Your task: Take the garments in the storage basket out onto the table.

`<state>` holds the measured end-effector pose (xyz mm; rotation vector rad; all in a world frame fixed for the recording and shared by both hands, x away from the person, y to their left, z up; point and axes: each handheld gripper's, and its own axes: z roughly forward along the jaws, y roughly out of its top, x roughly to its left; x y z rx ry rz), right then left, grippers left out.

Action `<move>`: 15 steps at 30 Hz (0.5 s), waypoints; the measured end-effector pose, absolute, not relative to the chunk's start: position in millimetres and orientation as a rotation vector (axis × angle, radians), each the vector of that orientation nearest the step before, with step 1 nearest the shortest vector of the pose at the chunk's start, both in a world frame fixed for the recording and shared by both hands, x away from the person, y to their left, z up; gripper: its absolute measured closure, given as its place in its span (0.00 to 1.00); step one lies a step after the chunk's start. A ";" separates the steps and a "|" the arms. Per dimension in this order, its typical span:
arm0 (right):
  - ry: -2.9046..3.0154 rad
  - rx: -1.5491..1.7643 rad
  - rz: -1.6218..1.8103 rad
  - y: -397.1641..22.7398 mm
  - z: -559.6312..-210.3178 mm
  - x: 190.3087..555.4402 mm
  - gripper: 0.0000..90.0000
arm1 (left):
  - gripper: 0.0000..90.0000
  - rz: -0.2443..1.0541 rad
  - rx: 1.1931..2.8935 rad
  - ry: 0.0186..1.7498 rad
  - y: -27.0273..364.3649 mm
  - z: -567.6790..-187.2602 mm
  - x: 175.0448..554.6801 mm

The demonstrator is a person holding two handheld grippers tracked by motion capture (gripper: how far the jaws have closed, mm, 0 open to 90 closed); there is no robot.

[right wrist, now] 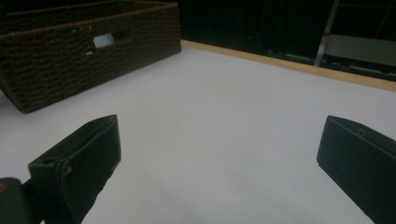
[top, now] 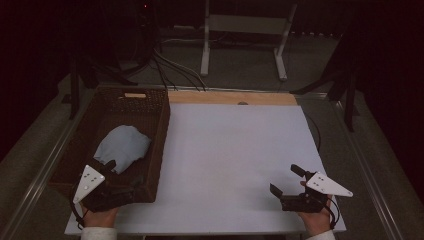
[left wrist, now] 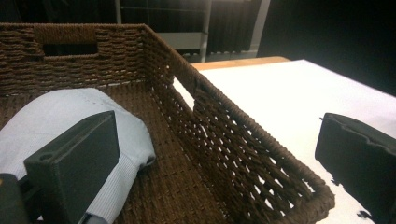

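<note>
A dark brown wicker basket stands on the left of the white tabletop. A crumpled light blue cloth lies inside it. My left gripper hangs over the basket's near right corner, open. In the left gripper view one jaw is above the cloth and the other outside the basket wall, over the table. My left gripper holds nothing. My right gripper sits low over the tabletop at the near right, open and with nothing between its jaws. The basket is far to its left.
A wooden strip runs along the table's far edge. Behind it stand a white metal frame and several dark cables on the floor. Metal rails border the table's sides.
</note>
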<state>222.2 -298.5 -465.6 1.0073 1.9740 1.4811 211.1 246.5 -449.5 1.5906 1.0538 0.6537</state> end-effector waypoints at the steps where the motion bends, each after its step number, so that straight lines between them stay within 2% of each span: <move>1: 1.973 1.007 1.484 -298.6 -465.4 221.8 0.00 | 0.01 0.653 1.590 1.049 246.9 -449.4 211.1; 15: 1.962 1.007 1.483 -297.4 -464.5 218.9 0.00 | 0.00 0.695 1.587 1.022 251.9 -441.1 207.2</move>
